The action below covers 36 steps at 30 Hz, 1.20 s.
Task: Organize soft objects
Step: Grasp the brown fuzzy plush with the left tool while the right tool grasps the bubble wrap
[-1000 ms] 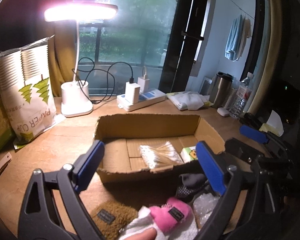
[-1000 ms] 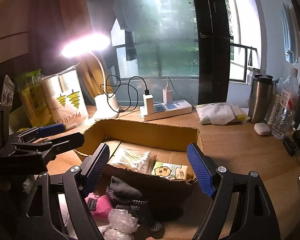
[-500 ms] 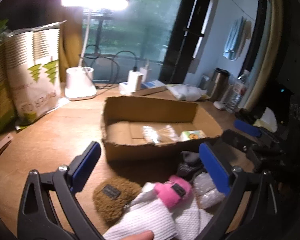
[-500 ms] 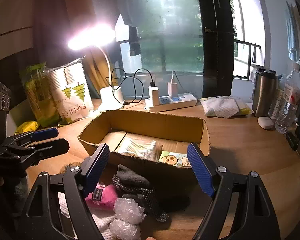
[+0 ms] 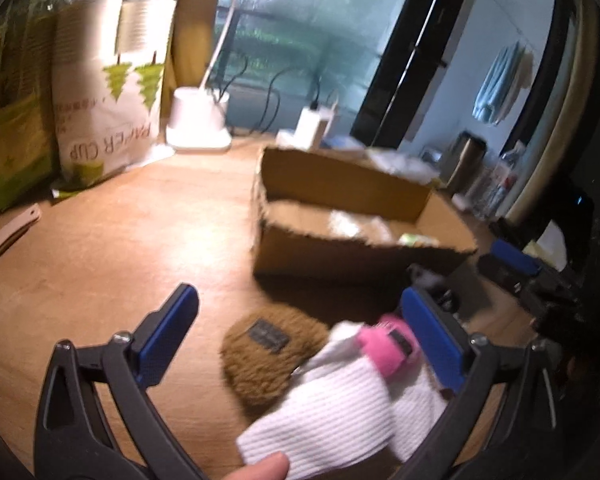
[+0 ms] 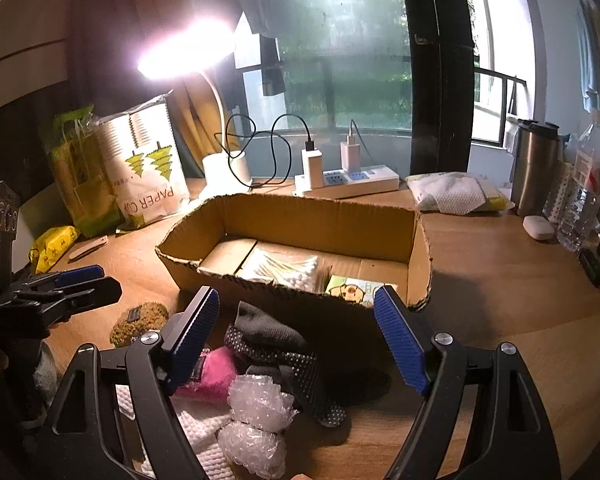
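A pile of soft things lies on the wooden table in front of a cardboard box [image 5: 340,256]: a brown fuzzy sock [image 5: 260,360], a white ribbed sock [image 5: 340,408], a pink sock [image 5: 388,348], a black dotted sock [image 6: 284,344] and bubble wrap [image 6: 256,420]. My left gripper [image 5: 298,296] hovers just above the brown and white socks; its jaws are opening and grip nothing. My right gripper [image 6: 296,294] stands open over the black sock and the box's [image 6: 418,264] front wall, empty. The box holds cotton swabs [image 6: 284,268] and a small printed pack [image 6: 352,290].
Behind the box are a lit desk lamp [image 6: 224,168], a paper cup bag [image 6: 148,176], a power strip [image 6: 348,180], a white cloth pack [image 6: 452,194], a steel tumbler [image 6: 534,164] and a water bottle [image 6: 584,196]. A fingertip [image 5: 264,466] shows at the bottom edge.
The left gripper has come down and closer to the sock pile, rolled a little, and its jaws stand wider. The right gripper has hardly moved.
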Each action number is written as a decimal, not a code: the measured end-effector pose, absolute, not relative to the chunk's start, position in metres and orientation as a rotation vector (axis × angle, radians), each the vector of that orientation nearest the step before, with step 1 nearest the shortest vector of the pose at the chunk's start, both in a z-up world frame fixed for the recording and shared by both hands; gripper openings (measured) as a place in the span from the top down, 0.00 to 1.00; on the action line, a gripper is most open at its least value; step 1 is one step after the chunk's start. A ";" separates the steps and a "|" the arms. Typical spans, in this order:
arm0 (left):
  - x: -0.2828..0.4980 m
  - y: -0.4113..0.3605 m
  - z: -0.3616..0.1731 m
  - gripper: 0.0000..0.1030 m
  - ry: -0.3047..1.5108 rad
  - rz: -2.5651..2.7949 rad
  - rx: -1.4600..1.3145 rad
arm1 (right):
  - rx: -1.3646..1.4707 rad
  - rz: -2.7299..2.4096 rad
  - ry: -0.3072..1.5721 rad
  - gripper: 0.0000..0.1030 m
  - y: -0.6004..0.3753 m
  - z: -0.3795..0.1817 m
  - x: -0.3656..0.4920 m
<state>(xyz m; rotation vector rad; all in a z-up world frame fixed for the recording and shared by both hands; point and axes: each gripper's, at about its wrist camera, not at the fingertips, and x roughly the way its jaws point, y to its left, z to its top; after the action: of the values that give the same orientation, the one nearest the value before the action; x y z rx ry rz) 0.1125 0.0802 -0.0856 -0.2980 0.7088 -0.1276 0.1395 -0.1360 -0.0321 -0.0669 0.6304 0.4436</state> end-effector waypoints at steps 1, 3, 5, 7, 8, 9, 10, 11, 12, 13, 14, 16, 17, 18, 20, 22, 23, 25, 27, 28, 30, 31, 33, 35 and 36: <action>0.112 0.080 -0.088 0.00 0.720 -0.122 -0.291 | -0.067 0.444 0.634 0.20 -0.136 -0.033 0.139; 0.112 0.080 -0.094 0.00 0.742 -0.093 -0.265 | -0.067 0.442 0.640 0.20 -0.137 -0.035 0.139; 0.113 0.079 -0.100 0.00 0.764 -0.078 -0.248 | -0.065 0.442 0.646 0.20 -0.138 -0.037 0.137; 0.116 0.078 -0.106 0.00 0.790 -0.076 -0.234 | -0.065 0.443 0.655 0.20 -0.137 -0.039 0.136; 0.117 0.078 -0.109 0.01 0.800 -0.074 -0.228 | -0.066 0.444 0.659 0.20 -0.138 -0.041 0.136; 0.119 0.078 -0.111 0.01 0.811 -0.074 -0.226 | -0.068 0.446 0.664 0.20 -0.137 -0.042 0.136; 0.120 0.079 -0.114 0.01 0.816 -0.072 -0.230 | -0.070 0.447 0.670 0.20 -0.137 -0.044 0.135; 0.120 0.080 -0.115 0.01 0.819 -0.065 -0.233 | -0.074 0.449 0.676 0.20 -0.137 -0.046 0.134; 0.121 0.082 -0.116 0.01 0.821 -0.055 -0.239 | -0.078 0.450 0.681 0.20 -0.136 -0.048 0.134; 0.121 0.085 -0.117 0.01 0.821 -0.042 -0.247 | -0.081 0.451 0.686 0.20 -0.136 -0.050 0.134; 0.122 0.088 -0.119 0.01 0.824 -0.030 -0.255 | -0.081 0.452 0.692 0.20 -0.137 -0.051 0.133; 0.122 0.093 -0.121 0.01 0.829 -0.008 -0.268 | -0.082 0.452 0.699 0.20 -0.138 -0.054 0.133; 0.123 0.095 -0.123 0.01 0.835 0.002 -0.266 | -0.081 0.451 0.702 0.20 -0.138 -0.055 0.133; 0.123 0.096 -0.125 0.01 0.842 0.007 -0.261 | -0.080 0.450 0.706 0.20 -0.139 -0.056 0.133; 0.124 0.095 -0.127 0.01 0.853 0.002 -0.256 | -0.081 0.451 0.712 0.20 -0.140 -0.058 0.133; 0.124 0.091 -0.127 0.01 0.852 0.000 -0.230 | -0.085 0.453 0.720 0.20 -0.140 -0.060 0.132; 0.124 0.088 -0.128 0.01 0.858 -0.003 -0.218 | -0.086 0.457 0.726 0.20 -0.140 -0.061 0.131; 0.129 0.084 -0.132 0.01 0.887 -0.031 -0.198 | -0.094 0.466 0.739 0.20 -0.139 -0.064 0.128; 0.133 0.080 -0.133 0.01 0.904 -0.045 -0.188 | -0.104 0.480 0.750 0.20 -0.138 -0.067 0.125; 0.134 0.079 -0.134 0.01 0.909 -0.054 -0.182 | -0.109 0.489 0.754 0.20 -0.137 -0.068 0.123; 0.135 0.076 -0.133 0.01 0.912 -0.061 -0.171 | -0.123 0.499 0.760 0.20 -0.136 -0.070 0.119; 0.135 0.075 -0.133 0.01 0.913 -0.066 -0.169 | -0.127 0.501 0.763 0.20 -0.136 -0.070 0.118; 0.135 0.075 -0.133 0.02 0.909 -0.076 -0.180 | -0.127 0.506 0.773 0.21 -0.138 -0.073 0.117; 0.134 0.078 -0.132 0.04 0.901 -0.085 -0.198 | -0.125 0.507 0.788 0.24 -0.140 -0.076 0.118; 0.133 0.078 -0.132 0.10 0.897 -0.084 -0.198 | -0.126 0.508 0.796 0.27 -0.140 -0.077 0.118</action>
<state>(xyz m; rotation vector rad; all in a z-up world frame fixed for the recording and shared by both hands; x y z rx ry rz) 0.1334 0.0783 -0.1320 -0.1980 0.8967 -0.0844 0.1177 -0.1400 -0.0774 -0.1256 0.7962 0.5078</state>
